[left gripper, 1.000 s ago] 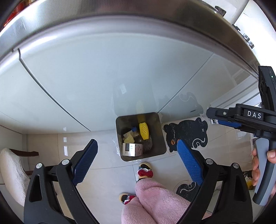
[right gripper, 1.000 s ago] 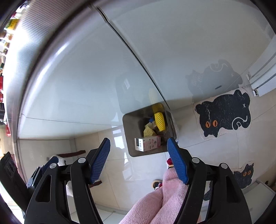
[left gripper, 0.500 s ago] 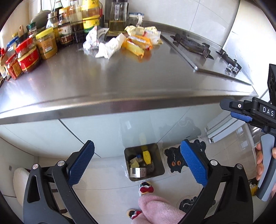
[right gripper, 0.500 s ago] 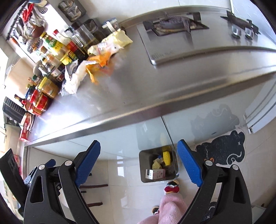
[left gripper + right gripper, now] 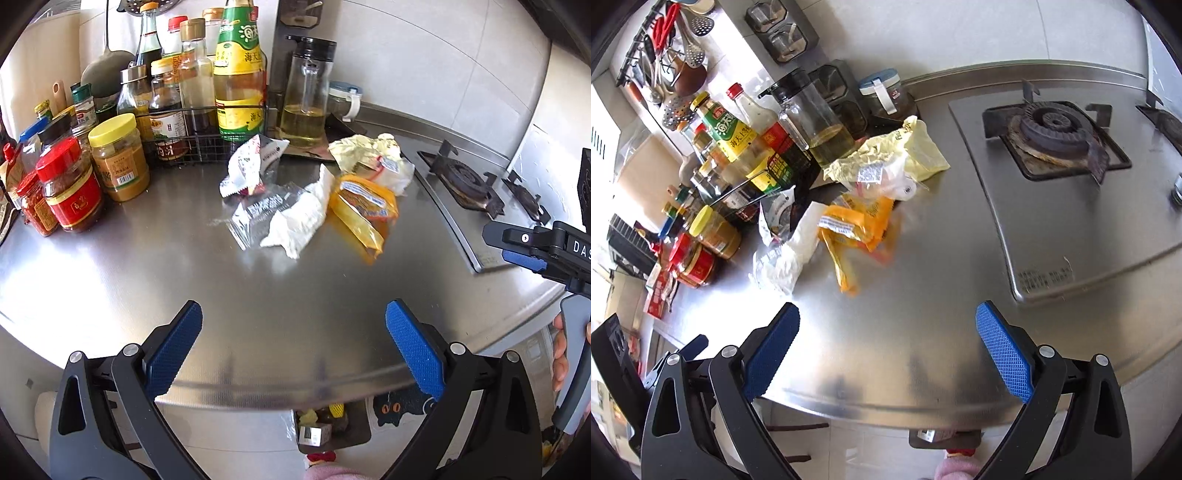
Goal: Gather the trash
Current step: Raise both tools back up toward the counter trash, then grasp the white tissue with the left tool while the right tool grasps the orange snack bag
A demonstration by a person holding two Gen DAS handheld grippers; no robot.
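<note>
Wrappers lie in a heap on the steel counter [image 5: 295, 295]: an orange packet [image 5: 364, 210] [image 5: 857, 229], a white crumpled bag [image 5: 299, 218] [image 5: 790, 258], a clear printed wrapper [image 5: 258, 214], a silver-white packet [image 5: 251, 166] and a pale yellow bag [image 5: 365, 153] [image 5: 905, 155]. My left gripper [image 5: 293, 343] is open and empty above the counter's front edge. My right gripper [image 5: 886, 343] is open and empty, to the right of it; it shows at the right edge of the left wrist view [image 5: 535, 247]. The trash bin [image 5: 332, 424] stands on the floor below, with trash inside.
Sauce bottles and jars [image 5: 122, 155] crowd the back left, some in a wire rack [image 5: 199, 147]. An oil jug [image 5: 306, 99] stands behind the wrappers. A gas hob [image 5: 1056, 136] takes the right side. Black cat stickers [image 5: 399, 402] mark the floor.
Both grippers have risen from facing the bin and cabinet front to above the counter. The wrappers and bottles have come into view. Both stayed open.
</note>
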